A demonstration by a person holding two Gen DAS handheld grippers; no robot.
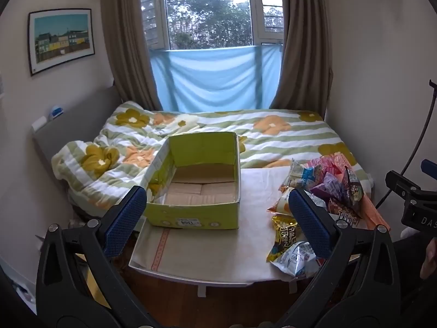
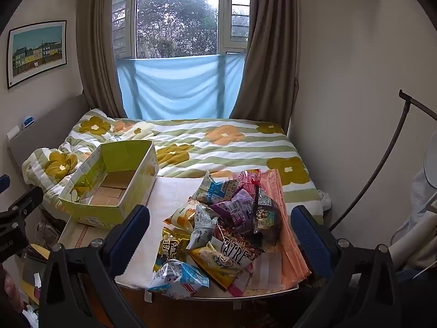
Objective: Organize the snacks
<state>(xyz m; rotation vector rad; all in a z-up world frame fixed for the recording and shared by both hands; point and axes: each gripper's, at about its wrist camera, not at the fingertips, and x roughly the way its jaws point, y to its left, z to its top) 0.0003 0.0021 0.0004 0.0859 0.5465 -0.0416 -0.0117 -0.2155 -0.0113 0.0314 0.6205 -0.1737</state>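
Observation:
An empty green cardboard box (image 1: 196,188) (image 2: 109,188) stands open on the left of a white-covered table (image 1: 213,251) (image 2: 169,191). A heap of several snack packets (image 1: 314,202) (image 2: 218,227) lies on the table's right side. My left gripper (image 1: 217,213) hovers open in front of the box, nothing between its blue pads. Over the near edge of the snack heap my right gripper (image 2: 221,232) is open and holds nothing. The right gripper's body (image 1: 412,199) shows at the right edge of the left wrist view.
A bed with a flowered striped quilt (image 1: 245,136) (image 2: 218,142) lies behind the table, under a curtained window (image 1: 210,13). A peach folded cloth (image 2: 284,232) lies under the heap's right side. A curved black stand (image 2: 382,164) rises at the right wall. Clutter sits on the floor at left.

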